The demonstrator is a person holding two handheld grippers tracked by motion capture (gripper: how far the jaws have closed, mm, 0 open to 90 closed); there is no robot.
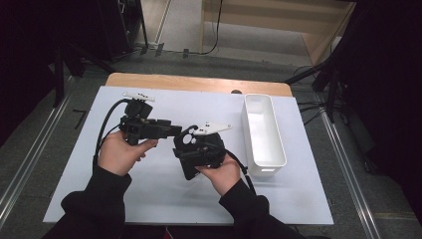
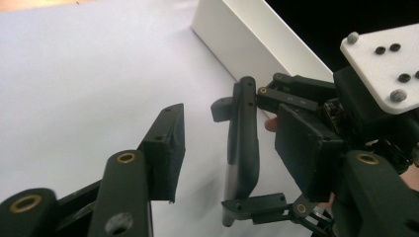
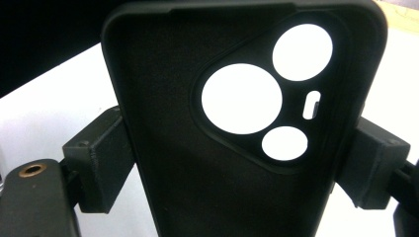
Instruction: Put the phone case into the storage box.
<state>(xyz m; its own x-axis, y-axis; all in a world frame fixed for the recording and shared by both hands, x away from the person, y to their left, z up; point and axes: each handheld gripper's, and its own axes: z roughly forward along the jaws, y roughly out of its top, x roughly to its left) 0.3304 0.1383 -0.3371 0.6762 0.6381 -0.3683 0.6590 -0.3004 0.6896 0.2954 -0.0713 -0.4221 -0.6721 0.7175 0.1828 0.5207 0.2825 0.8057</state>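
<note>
Two grippers met above white table [image 1: 74, 179]. Right gripper [image 3: 237, 163] pinched black phone case [image 3: 207, 148] across its sides, holding it clear of surface. Left gripper [image 2: 217, 143] jaws spread, nothing between, case just beside. Judged step: handover or release just done. Next: carry case toward white bin [image 1: 271, 164], lower it inside.

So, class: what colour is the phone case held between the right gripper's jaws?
Black. The phone case shows best in the right gripper view, its camera cut-outs letting the white table show through.
</note>
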